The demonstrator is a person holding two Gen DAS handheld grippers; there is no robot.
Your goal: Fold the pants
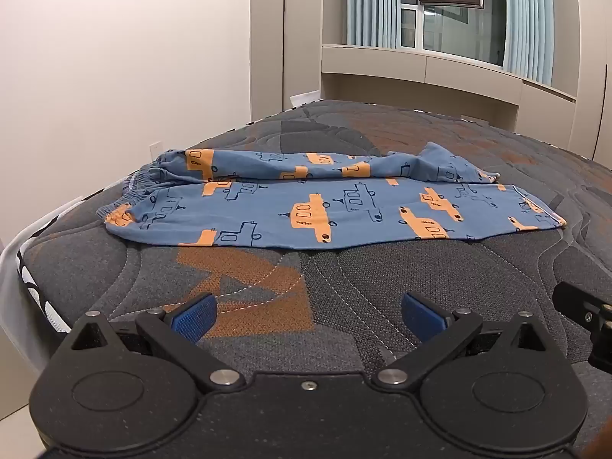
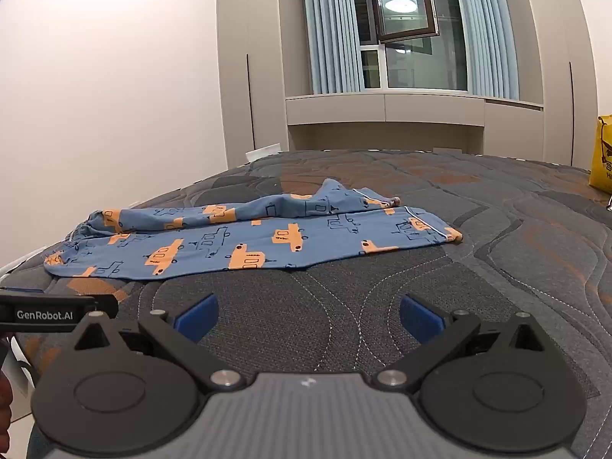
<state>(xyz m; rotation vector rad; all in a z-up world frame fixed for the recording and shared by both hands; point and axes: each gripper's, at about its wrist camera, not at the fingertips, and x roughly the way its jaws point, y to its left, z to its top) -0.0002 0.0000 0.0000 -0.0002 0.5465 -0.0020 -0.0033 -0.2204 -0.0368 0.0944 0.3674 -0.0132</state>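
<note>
**Both grippers spread, pants lying ahead on the mattress**

From my seat I see the pants (image 1: 325, 206) stretched sideways across the quilted mattress (image 1: 344, 306), waistband to the left and cuffs to the right. They are blue with orange cars and dark outlined vehicles. The near leg lies fairly flat; the far leg sits just behind it, touching along its length, rumpled and bunched up toward the cuff end. The elastic waistband is gathered near the mattress's left edge.

My left gripper (image 1: 308, 317) hovers low over the mattress short of the pants, its blue pads (image 1: 193, 319) set wide apart with nothing between them. My right gripper (image 2: 308, 319) is in the same posture, pads (image 2: 420, 321) spread and empty, also short of the near hem of the pants (image 2: 248, 244). In the right wrist view the left gripper's body (image 2: 57, 313) shows at the left edge, with the lettering "GenRobot.AI" on it; the two tools sit side by side.

Beyond the mattress I see pale wardrobe panels (image 2: 248, 57), a window (image 2: 405, 23) with one sash swung open, and light blue curtains (image 2: 329, 26) on both sides. A yellow bag (image 2: 602, 153) stands at the far right edge of the mattress.
</note>
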